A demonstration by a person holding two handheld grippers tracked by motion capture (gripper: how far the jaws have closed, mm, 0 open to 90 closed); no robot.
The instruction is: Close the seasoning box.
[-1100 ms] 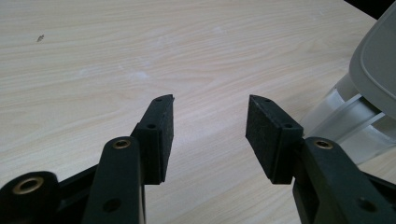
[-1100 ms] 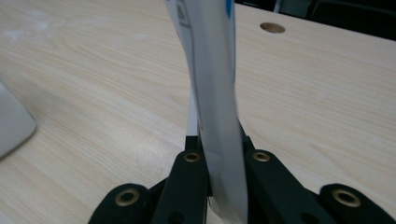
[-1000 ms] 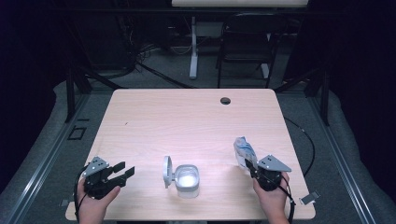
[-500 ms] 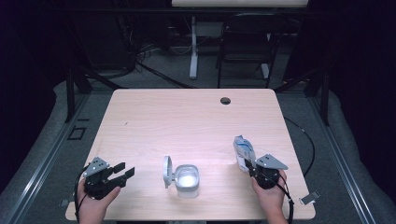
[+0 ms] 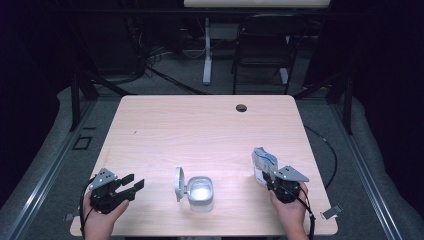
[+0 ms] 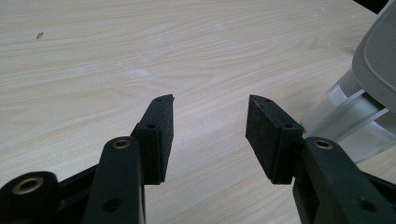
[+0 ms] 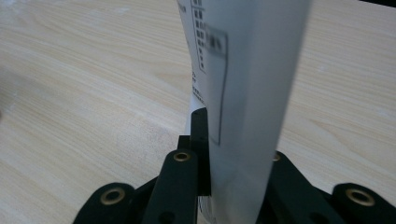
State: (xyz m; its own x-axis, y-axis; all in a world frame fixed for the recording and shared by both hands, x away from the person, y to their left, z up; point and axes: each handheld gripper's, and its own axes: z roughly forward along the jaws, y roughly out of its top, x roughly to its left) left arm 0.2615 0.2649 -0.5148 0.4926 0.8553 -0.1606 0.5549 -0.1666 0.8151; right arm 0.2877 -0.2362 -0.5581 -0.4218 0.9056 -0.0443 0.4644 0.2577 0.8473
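The right gripper (image 5: 268,176) has just been easing its jaws around the pouch (image 5: 262,162), pads seemingly touching; the tub (image 5: 200,192) is open and unfilled, and the left gripper (image 5: 134,182) gapes empty.

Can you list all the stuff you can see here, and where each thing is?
Table: one, light wood, middle of the high view.
Cable hole: one, black, near the table's far edge.
Container: one, clear plastic, near the front edge, its grey lid flipped up at its left side.
Pouch: one, white with blue print, upright at the front right, between the right gripper's jaws.
Chair: one, dark, on the floor beyond the table.
Left gripper: one, black, front left, jaws open over bare wood.
Right gripper: one, black, front right; its jaws have just been opening slightly around the pouch.
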